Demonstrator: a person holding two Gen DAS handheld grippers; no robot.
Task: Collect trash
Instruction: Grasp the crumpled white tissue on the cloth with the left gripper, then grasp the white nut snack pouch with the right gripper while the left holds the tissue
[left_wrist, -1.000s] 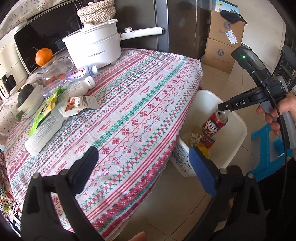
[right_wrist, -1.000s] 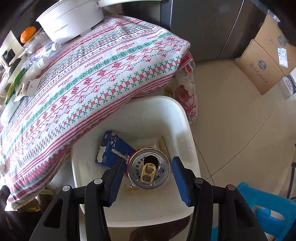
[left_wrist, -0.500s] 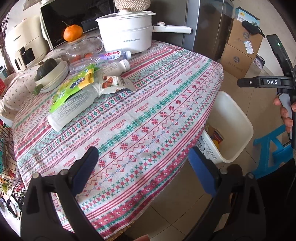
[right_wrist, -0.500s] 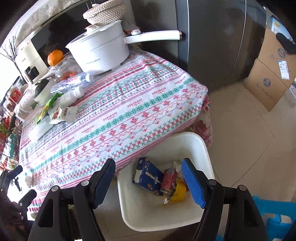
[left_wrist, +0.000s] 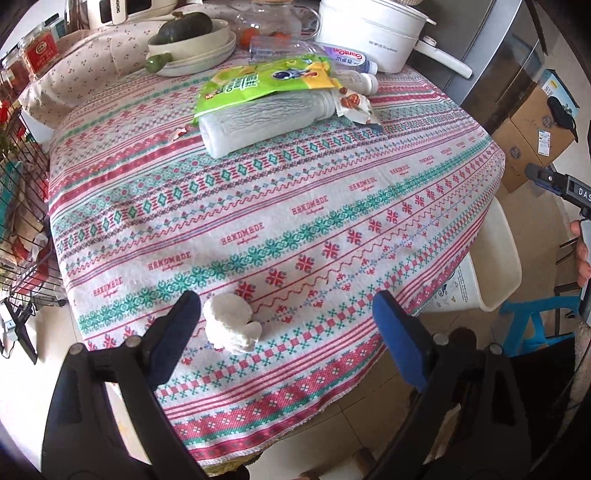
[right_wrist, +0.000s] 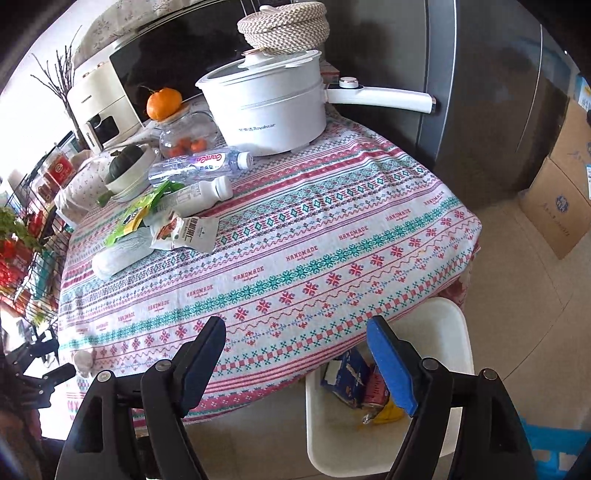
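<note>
One round table (left_wrist: 369, 192), patterned cloth. One white bin (right_wrist: 436, 325) on the floor at its edge. Three bottles lie flat; the largest bottle (left_wrist: 266, 122) points its neck toward the pot. One crumpled tissue (left_wrist: 231, 325) sits just beside my left gripper (left_wrist: 286, 325), fingers spread; my right gripper (right_wrist: 295, 354) likewise spread, empty.

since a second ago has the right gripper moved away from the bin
Yes. The right gripper has pulled up and back from the white bin, which now sits low in its view, with the table ahead.
</note>
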